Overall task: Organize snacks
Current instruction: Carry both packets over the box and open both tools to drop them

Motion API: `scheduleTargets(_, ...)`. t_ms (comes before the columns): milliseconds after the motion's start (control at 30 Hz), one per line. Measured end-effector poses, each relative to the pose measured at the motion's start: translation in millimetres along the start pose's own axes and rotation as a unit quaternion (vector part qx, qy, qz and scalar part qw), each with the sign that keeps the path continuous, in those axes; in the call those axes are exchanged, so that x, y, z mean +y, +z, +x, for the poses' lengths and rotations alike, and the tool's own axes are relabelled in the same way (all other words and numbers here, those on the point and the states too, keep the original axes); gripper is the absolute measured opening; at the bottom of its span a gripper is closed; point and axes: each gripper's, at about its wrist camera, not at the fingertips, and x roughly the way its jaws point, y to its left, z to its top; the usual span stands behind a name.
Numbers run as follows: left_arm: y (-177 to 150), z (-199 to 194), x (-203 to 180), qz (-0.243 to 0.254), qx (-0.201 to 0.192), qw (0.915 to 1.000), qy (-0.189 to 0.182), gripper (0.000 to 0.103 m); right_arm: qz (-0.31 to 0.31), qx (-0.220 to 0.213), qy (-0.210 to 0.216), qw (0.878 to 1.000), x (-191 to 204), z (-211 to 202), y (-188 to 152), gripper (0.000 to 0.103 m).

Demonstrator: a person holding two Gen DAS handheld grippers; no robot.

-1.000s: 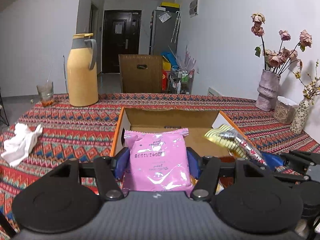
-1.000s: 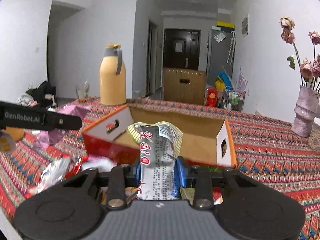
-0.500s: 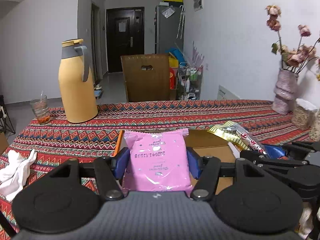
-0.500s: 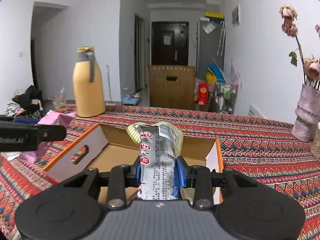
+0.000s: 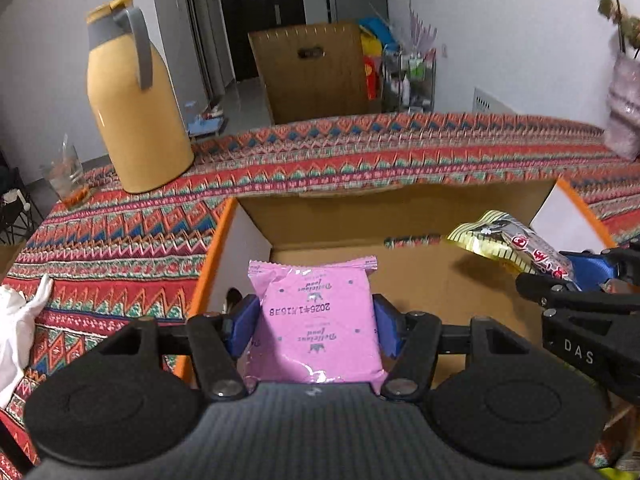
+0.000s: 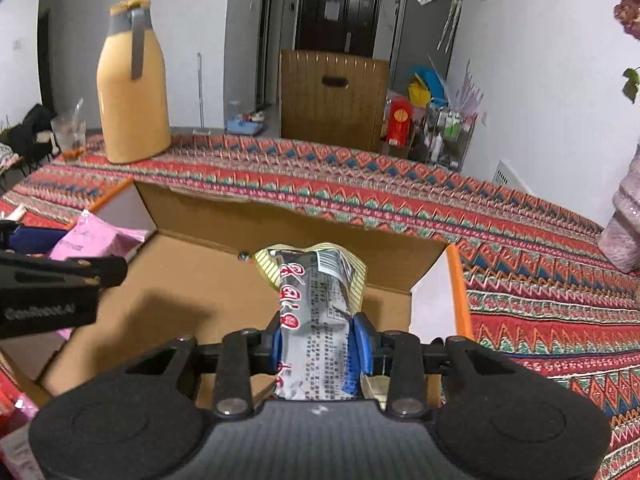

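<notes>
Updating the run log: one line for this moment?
left gripper: holds pink packet | right gripper: holds grey packet | both over open box

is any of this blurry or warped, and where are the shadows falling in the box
Left wrist view: fisheye bends the walls and door, the far tablecloth is slightly motion-smeared, the pink packet is sharp. Right wrist view: same bending, dark corners, the cardboard box rim soft, a dark shadow on the box floor by the left gripper; the silver packet is crisp.
</notes>
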Motion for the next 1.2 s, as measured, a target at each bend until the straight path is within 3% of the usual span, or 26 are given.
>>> scheduleTargets(233, -4.9, 3.9, 4.4, -0.003, 0.005, 1.0, -0.003, 0.064, 0.002, 0.015, 0.0, 1.0, -3.4, 12.3, -6.2, 0.039)
scheduleTargets(267, -5.3, 3.3, 5.3, -0.005, 0.004, 1.0, -0.004, 0.068, 0.005, 0.014, 0.005, 1.0, -5.0, 11.2, -6.1, 0.042)
scheduleTargets(333, -5.2, -0.3, 6.2, -0.009, -0.006, 0.9999, 0.004, 0.093, 0.007, 0.007, 0.011, 1.0, -8.5, 7.5, -6.7, 0.047)
scheduleTargets(400, -5.5, -5.1, 8.2, -0.012, -0.022, 0.9997, 0.007, 0.103, 0.006, -0.002, 0.012, 1.0, -9.4, 0.6, -8.6, 0.069)
scheduleTargets(467, -4.9, -10.5, 10.9, -0.015, -0.027, 0.9995, 0.001, 0.103, 0.007, -0.012, 0.012, 1.0, -11.2, -7.1, -10.6, 0.085)
scheduleTargets(600, -5.2, -21.0, 16.9, -0.025, -0.034, 0.9991, -0.005, 0.103, 0.016, -0.028, 0.015, 0.999, -14.3, -21.9, -13.2, 0.099)
scheduleTargets(667, -6.9, -28.1, 19.1, -0.027, -0.039, 0.9989, -0.005, 0.103, 0.017, -0.039, 0.014, 0.999, -15.9, -30.9, -15.6, 0.103)
scheduleTargets(1200, -43.1, -99.0, 32.0, -0.033, -0.08, 0.9962, -0.012, 0.103, 0.02, -0.105, 0.019, 0.994, -5.5, -108.8, -47.9, 0.103)
